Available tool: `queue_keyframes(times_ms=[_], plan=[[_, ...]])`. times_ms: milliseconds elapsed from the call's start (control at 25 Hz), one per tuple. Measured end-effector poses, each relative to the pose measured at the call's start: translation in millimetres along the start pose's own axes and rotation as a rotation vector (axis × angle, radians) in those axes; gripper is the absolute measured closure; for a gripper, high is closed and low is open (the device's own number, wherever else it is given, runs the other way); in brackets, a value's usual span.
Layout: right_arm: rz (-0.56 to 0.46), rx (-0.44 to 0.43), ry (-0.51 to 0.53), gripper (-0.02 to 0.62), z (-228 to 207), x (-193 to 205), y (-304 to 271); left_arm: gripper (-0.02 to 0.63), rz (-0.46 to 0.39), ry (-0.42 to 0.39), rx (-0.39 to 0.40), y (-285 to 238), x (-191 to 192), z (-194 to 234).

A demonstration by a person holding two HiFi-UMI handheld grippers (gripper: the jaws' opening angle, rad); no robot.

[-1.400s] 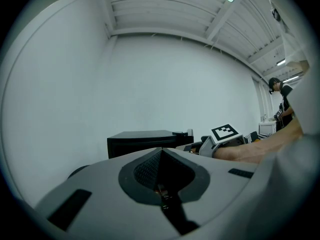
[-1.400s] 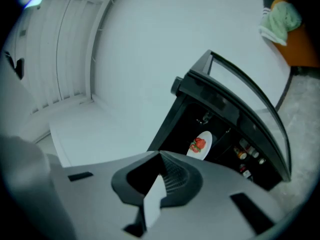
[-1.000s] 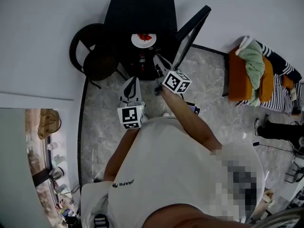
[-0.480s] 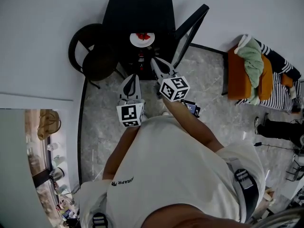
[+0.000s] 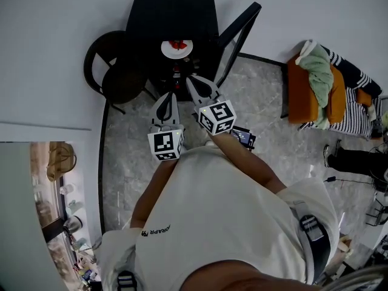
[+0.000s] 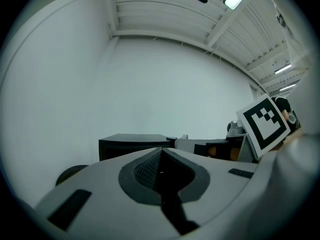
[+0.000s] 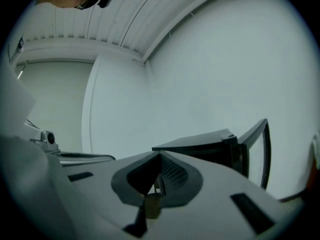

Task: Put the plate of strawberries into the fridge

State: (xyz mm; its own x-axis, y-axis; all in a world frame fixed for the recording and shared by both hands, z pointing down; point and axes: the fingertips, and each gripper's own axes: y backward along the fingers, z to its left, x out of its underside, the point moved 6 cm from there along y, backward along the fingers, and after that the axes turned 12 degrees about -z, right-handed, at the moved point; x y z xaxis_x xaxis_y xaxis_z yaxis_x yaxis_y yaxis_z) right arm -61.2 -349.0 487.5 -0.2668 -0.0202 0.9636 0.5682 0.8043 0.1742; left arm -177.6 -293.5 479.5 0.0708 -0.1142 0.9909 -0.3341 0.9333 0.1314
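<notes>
Strawberries point(image 5: 177, 43) lie on a white plate point(image 5: 167, 51) just inside the open front of the black fridge point(image 5: 173, 11), under the front edge of its top and near the middle of the opening. Something red shows lower in the fridge, too small to tell.

The fridge door point(image 5: 237, 32) stands swung wide at the fridge's right side, its outer edge reaching out over the floor. A black round chair point(image 5: 115, 71) stands just left of the fridge, its seat close to the fridge's front corner. Between chair and door is an open strip of grey marbled floor point(image 5: 127, 156).

Both grippers hang over that strip, in front of the fridge and apart from the plate. The left gripper point(image 5: 168, 99) points at the fridge's front, nearer the chair side; its fingers are clenched together on nothing point(image 6: 161, 151). The right gripper point(image 5: 195, 81) is just beside it, nearer the door side and a little closer to the plate; its fingers are also pressed together and empty point(image 7: 160, 156).

An orange seat point(image 5: 303, 96) piled with clothes stands well to the right of the fridge, beyond the door.
</notes>
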Motion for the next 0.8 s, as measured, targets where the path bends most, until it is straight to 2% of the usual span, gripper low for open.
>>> queue_keyframes(times_ms=[320, 800], plan=[[0.003, -0.039, 0.094, 0.583, 12, -7, 5, 0.604, -0.013, 0.012, -0.008, 1, -3, 1], [-0.003, -0.082, 0.16, 0.583, 30, -11, 13, 0.604, -0.051, 0.046, -0.002, 4, -5, 1]])
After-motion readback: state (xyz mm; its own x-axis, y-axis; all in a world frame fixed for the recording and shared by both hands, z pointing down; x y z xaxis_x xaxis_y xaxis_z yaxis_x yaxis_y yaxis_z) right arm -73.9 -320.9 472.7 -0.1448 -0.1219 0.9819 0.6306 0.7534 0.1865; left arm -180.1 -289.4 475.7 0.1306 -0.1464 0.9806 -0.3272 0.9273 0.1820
